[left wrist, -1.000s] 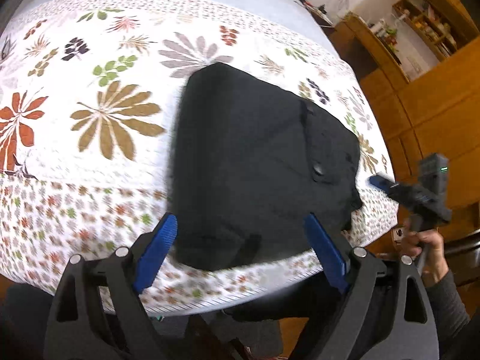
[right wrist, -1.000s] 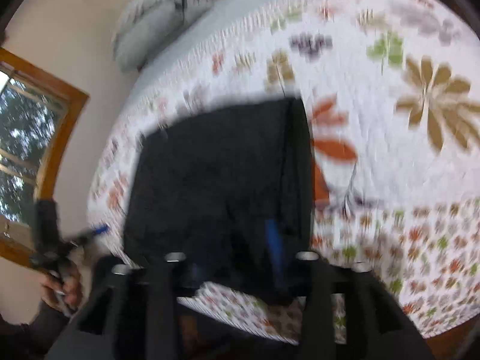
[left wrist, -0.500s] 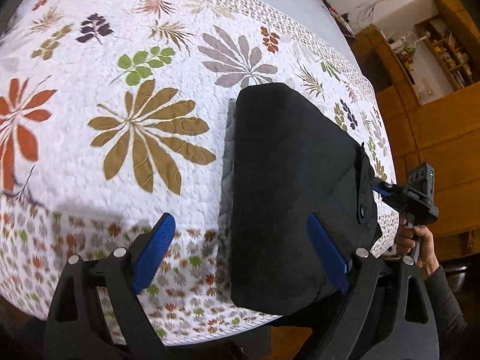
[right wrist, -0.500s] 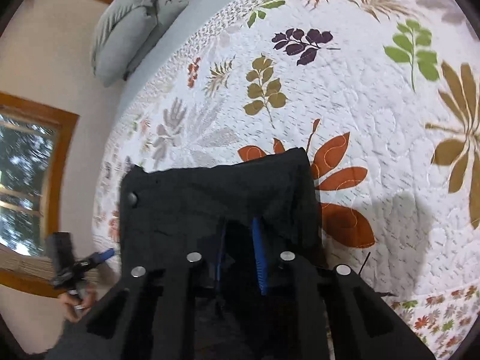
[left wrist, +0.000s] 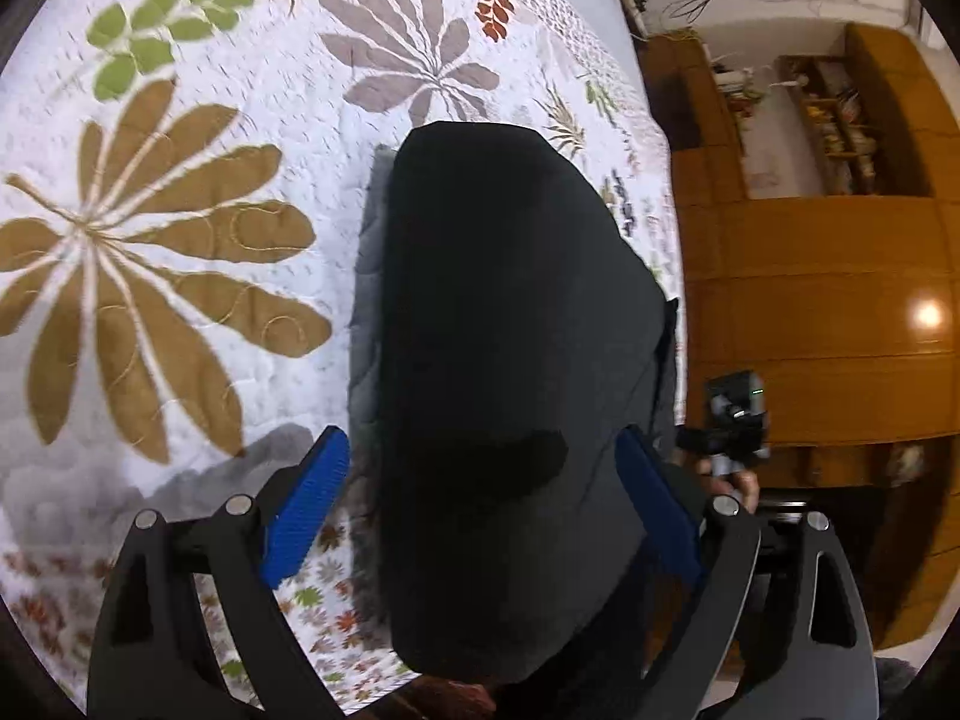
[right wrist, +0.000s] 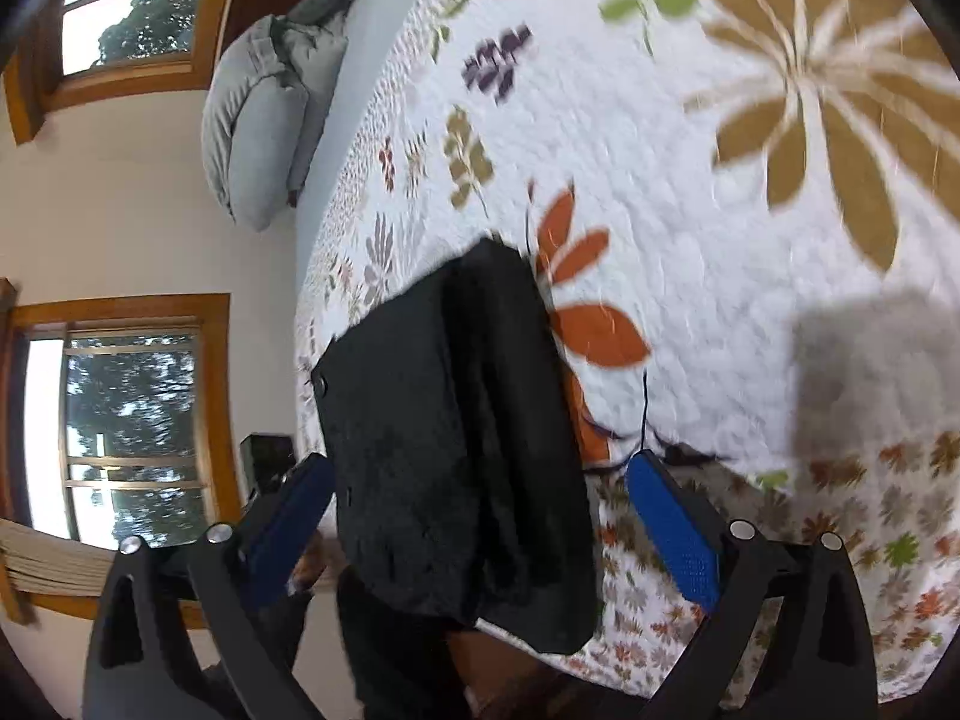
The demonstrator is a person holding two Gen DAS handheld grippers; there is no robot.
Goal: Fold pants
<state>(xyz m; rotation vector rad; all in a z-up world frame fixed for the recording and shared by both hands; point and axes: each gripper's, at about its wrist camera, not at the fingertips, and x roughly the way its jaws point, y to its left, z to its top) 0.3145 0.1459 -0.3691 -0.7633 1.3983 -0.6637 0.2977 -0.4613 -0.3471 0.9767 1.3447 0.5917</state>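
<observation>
The black pants (left wrist: 504,372) are lying folded near the edge of the leafy bedspread (left wrist: 180,240). The left gripper (left wrist: 480,504) and right gripper (right wrist: 480,516) are both hanging wide apart, holding nothing. A bump could be sliding the pants off the edge.

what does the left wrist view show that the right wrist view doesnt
Only the left wrist view shows the wooden cabinets and a shelf beside the bed. Only the right wrist view shows the windows, the grey pillows and the pants' button. Both show the folded black pants on the leaf-print bedspread, lying between open blue-padded fingers: the left hand-held gripper and the right hand-held gripper.
</observation>
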